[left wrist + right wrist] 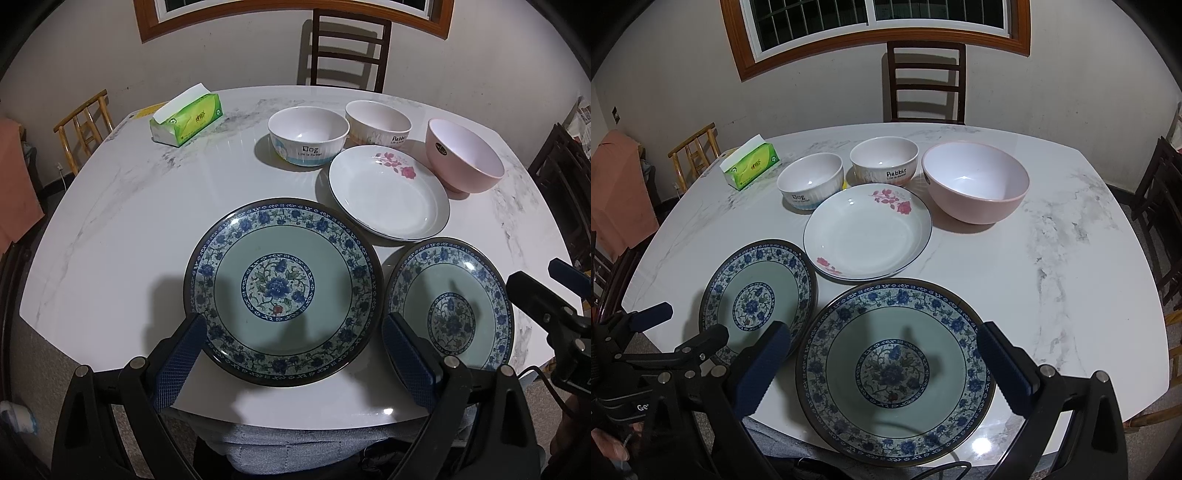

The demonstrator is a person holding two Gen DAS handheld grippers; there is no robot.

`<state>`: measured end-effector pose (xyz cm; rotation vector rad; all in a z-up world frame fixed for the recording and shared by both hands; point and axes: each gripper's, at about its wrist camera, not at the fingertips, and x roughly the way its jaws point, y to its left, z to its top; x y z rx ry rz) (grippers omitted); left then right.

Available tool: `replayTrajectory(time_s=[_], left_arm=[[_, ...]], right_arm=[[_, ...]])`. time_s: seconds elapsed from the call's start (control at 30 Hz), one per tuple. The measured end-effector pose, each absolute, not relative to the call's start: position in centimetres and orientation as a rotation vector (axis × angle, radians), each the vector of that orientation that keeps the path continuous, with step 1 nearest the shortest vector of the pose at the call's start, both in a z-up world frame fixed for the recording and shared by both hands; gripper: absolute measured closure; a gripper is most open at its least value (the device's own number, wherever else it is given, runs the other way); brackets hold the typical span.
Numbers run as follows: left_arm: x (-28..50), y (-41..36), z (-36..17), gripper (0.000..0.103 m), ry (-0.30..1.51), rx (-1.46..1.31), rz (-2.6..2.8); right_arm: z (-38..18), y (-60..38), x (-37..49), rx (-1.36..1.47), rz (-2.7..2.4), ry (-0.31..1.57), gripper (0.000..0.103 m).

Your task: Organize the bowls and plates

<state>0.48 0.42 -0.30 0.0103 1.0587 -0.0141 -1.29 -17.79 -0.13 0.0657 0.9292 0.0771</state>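
Between the parted jaws of the left gripper (291,354), one blue plate (282,291); between the right gripper's (882,365) parted jaws, the other (895,369); white plate (867,231) and bowls (975,182) beyond, untouched.

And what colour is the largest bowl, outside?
The largest bowl is pale pink outside, with a whitish inside; the right wrist view shows it best.
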Motion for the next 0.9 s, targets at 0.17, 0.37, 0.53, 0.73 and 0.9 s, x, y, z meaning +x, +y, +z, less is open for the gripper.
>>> replayTrajectory(time_s=[0.17,0.37,0.53,0.73,0.9], left_arm=[[0.3,0.5,-0.7,0.008,1.062,0.01,-0.014],[0.3,0.5,-0.7,0.008,1.062,0.01,-0.012],[0.3,0.7,-0.9,0.008,1.063,0.002,-0.014],[0.6,1.1,-1.0,0.008,1.059,-0.027,-0.042],[0.9,2.8,-0.9,0.008,1.051,-0.109,-0.103]], right_arm=[[-0.1,-17.6,-1.4,0.063,0.079,0.932,0.0],[-0.2,-17.6,-1.5,0.062,0.077,0.933,0.0],[-0.2,-17.6,-1.4,0.059,0.08,0.93,0.0],[-0.1,-17.4,-1.1,0.07,0.11,0.933,0.0],[-0.2,-17.5,-0.3,0.13,0.209,0.946,0.001]])
